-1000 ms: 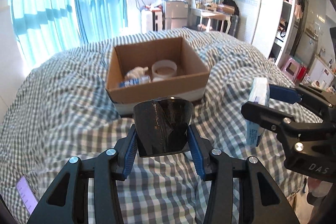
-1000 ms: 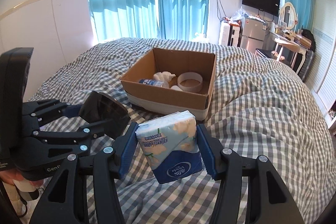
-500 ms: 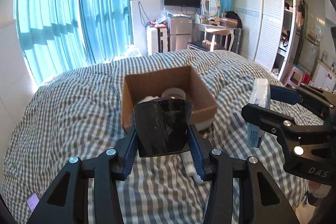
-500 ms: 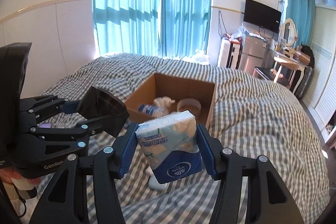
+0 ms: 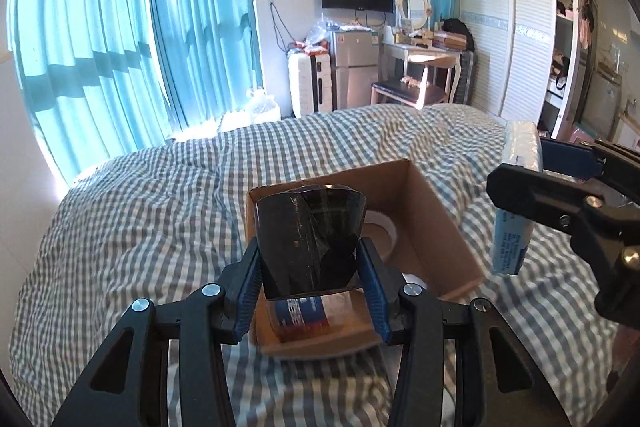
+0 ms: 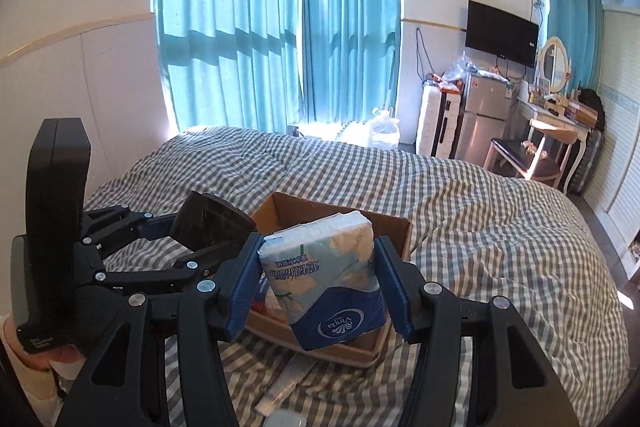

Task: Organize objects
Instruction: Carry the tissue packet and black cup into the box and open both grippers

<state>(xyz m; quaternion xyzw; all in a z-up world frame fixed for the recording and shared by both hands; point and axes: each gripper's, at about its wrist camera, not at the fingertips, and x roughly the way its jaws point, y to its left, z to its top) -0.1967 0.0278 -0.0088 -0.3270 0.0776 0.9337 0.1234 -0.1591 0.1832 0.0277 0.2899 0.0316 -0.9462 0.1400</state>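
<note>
A dark smoky plastic cup (image 5: 310, 241) is clamped between the blue pads of my left gripper (image 5: 310, 287), held over the near part of the open cardboard box (image 5: 432, 219). My right gripper (image 6: 318, 291) is shut on a blue and white pack of tissues (image 6: 326, 277), just above the box's (image 6: 394, 227) near edge. In the left wrist view the tissue pack (image 5: 516, 199) and right gripper (image 5: 552, 187) hang at the right. The cup (image 6: 210, 221) and left gripper (image 6: 160, 247) show at the left of the right wrist view. Inside the box lie a white ring (image 5: 380, 231) and a labelled bottle (image 5: 300, 311).
The box rests on a bed with a grey checked cover (image 5: 140, 227). A flat white packet (image 6: 286, 383) and a small white item lie on the cover near the box. Blue curtains (image 6: 280, 27), a small fridge, a dressing table and a wardrobe stand beyond the bed.
Both grippers have travelled forward and upward toward the box with their loads. The box was well ahead; now it lies right beneath the cup and tissue pack.
</note>
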